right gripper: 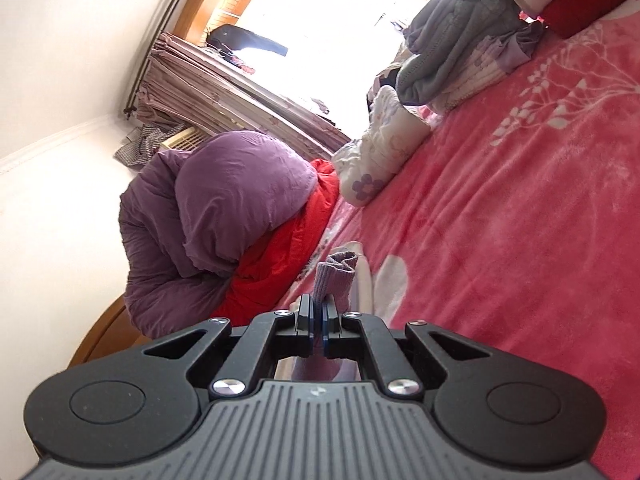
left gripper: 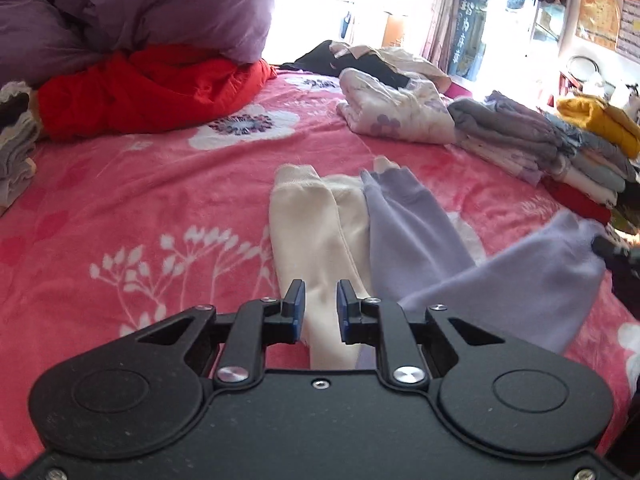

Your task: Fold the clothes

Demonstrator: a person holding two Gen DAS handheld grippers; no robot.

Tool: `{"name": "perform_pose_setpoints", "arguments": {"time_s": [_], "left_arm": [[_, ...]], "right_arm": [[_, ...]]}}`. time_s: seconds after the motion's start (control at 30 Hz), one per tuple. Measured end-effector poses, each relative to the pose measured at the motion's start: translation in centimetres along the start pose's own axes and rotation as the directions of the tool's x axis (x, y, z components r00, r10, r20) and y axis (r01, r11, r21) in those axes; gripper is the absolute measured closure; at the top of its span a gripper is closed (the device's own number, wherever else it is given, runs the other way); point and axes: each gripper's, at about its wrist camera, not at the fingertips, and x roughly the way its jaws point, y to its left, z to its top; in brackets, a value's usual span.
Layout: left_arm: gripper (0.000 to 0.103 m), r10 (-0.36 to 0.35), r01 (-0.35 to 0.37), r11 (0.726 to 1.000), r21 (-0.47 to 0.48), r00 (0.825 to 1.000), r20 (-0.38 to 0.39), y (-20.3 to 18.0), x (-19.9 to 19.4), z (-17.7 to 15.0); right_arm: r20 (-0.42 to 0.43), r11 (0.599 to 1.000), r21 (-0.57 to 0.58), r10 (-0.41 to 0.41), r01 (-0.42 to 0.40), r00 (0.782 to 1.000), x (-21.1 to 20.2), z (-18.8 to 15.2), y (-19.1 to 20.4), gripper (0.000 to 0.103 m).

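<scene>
Left wrist view: left gripper [left gripper: 321, 302] hangs over the bed [left gripper: 140, 208], pointing down at a slant. Jaws stand a little apart with nothing between the pads; cream cloth shows through the gap, lying below.

Task garment, in this view: a cream leg [left gripper: 308, 236] lies flat along the pink floral blanket, cuff away from the camera. Just beside it on the right, touching, a lilac leg [left gripper: 404, 232]. A second lilac leg [left gripper: 532, 276] is lifted off to the right, its cuff end meeting a dark shape at the frame edge, the right gripper [left gripper: 612, 250], blurred there.

Only this view shows the folded stack [left gripper: 552, 148] at the right edge of the bed, the yellow garment [left gripper: 600, 120] behind it, and a small pile [left gripper: 16, 148] at the far left.

Right wrist view, rolled sideways: right gripper [right gripper: 319, 318] has its jaws closed on the lilac cuff [right gripper: 336, 276], ribbed end poking out past the fingertips. This settles the grip, which the other view leaves unclear. The left gripper is out of frame here.

Both views show the purple duvet [right gripper: 216, 208] heaped on red bedding [right gripper: 280, 256] and a floral white garment [right gripper: 376, 156]. Only this view shows the curtain [right gripper: 224, 92] and wall corner.
</scene>
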Motion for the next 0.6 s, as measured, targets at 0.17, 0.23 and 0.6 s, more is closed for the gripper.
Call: {"name": "perform_pose_setpoints", "arguments": {"time_s": [0.17, 0.23, 0.6], "left_arm": [[0.088, 0.049, -0.04, 0.993, 0.113, 0.995, -0.084, -2.8, -0.6, -2.9], [0.088, 0.071, -0.063, 0.991, 0.115, 0.995, -0.068, -3.2, -1.6, -3.5], [0.072, 0.012, -0.048, 0.935, -0.351, 0.995, -0.102, 0.1, -5.1, -7.9]], "right_arm": [[0.013, 0.999, -0.018, -0.041, 0.041, 0.999, 0.3, 0.4, 0.1, 0.097], [0.006, 0.996, -0.008, -0.085, 0.085, 0.996, 0.7, 0.6, -0.5, 0.097], [-0.068, 0.985, 0.029, -0.169, 0.172, 0.983, 2.0, -0.6, -2.3, 0.097]]}}
